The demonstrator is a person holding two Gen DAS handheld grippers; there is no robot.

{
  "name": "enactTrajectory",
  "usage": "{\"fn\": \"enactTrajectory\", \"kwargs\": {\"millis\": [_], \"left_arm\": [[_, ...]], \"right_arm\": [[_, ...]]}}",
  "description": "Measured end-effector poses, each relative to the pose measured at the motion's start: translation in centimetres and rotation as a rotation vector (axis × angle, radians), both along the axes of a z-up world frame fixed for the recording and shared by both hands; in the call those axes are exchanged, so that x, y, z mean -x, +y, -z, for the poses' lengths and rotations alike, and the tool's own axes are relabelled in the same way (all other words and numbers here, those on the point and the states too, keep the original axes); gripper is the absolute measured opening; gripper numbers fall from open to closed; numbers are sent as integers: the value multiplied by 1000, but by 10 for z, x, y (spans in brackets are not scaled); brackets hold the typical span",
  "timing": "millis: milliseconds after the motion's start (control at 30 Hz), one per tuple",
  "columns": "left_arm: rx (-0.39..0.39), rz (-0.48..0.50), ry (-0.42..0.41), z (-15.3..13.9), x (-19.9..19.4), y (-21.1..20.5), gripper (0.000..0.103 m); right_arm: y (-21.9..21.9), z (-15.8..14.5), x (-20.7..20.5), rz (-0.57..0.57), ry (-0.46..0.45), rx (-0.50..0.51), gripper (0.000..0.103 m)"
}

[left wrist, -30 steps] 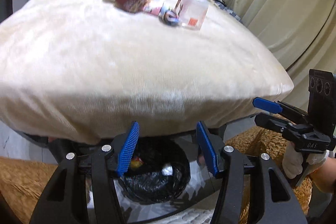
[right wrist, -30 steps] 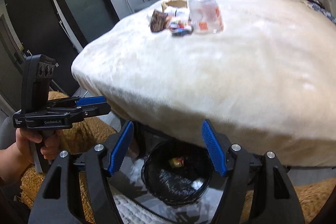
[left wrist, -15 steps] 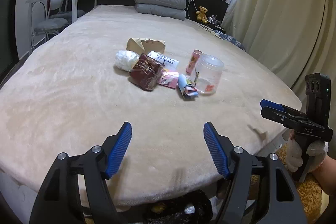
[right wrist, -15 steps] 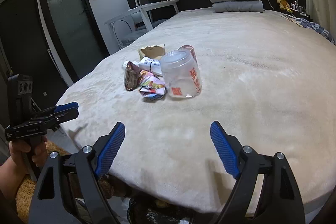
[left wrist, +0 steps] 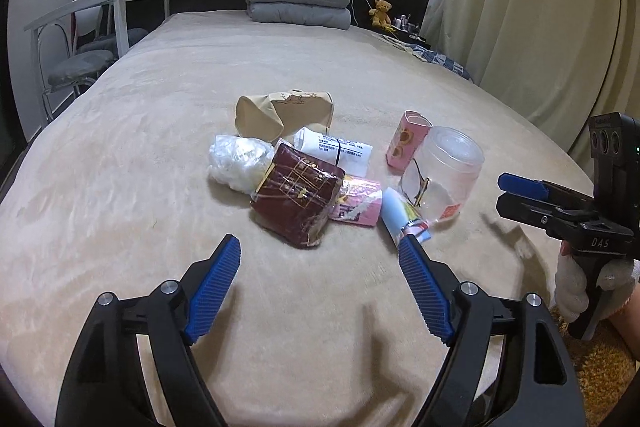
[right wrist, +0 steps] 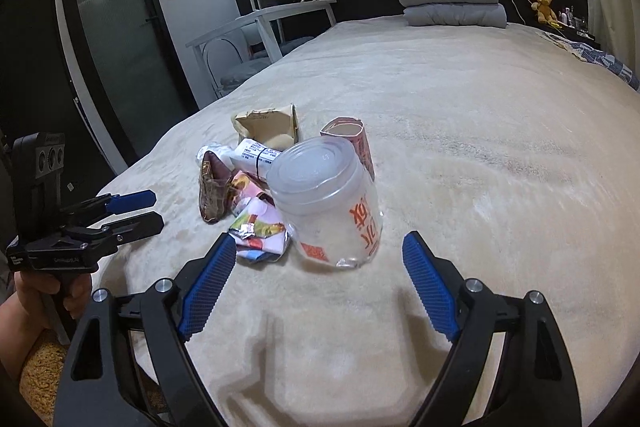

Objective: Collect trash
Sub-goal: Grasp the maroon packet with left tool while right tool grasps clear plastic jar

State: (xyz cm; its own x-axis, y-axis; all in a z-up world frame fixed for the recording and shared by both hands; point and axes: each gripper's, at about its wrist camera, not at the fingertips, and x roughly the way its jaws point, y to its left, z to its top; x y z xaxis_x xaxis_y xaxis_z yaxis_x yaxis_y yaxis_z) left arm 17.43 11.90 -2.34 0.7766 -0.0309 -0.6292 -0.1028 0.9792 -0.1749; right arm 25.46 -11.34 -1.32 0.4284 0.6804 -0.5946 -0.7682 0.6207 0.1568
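The black bin seen a second ago under the bed edge is no longer in view; the trash pile (left wrist: 312, 179) on the bed (left wrist: 120, 227) is now seen closer. The left gripper (left wrist: 320, 251) and right gripper (right wrist: 316, 251) have just been opening; both are wide, with nothing held. The clear plastic jar (right wrist: 328, 203) looks empty.

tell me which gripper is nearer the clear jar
Right. The right gripper is open just short of the clear jar; the left gripper, also open, faces the maroon packet beside it.
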Motion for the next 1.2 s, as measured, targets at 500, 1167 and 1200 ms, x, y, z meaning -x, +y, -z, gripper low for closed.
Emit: {"fn": "enactTrajectory", "kwargs": {"millis": [500,1167,1200], "left_arm": [[-34,22,82,21,-53,18,79],[-33,57,51,18,-59,16,66],[-31,58,48,17,-57,15,66]], "right_arm": [[36,7,-30,-7,18,15,85],[31,4,-26,-6,-3,25,70],[29,4,-26,-3,-3,21,70]]}}
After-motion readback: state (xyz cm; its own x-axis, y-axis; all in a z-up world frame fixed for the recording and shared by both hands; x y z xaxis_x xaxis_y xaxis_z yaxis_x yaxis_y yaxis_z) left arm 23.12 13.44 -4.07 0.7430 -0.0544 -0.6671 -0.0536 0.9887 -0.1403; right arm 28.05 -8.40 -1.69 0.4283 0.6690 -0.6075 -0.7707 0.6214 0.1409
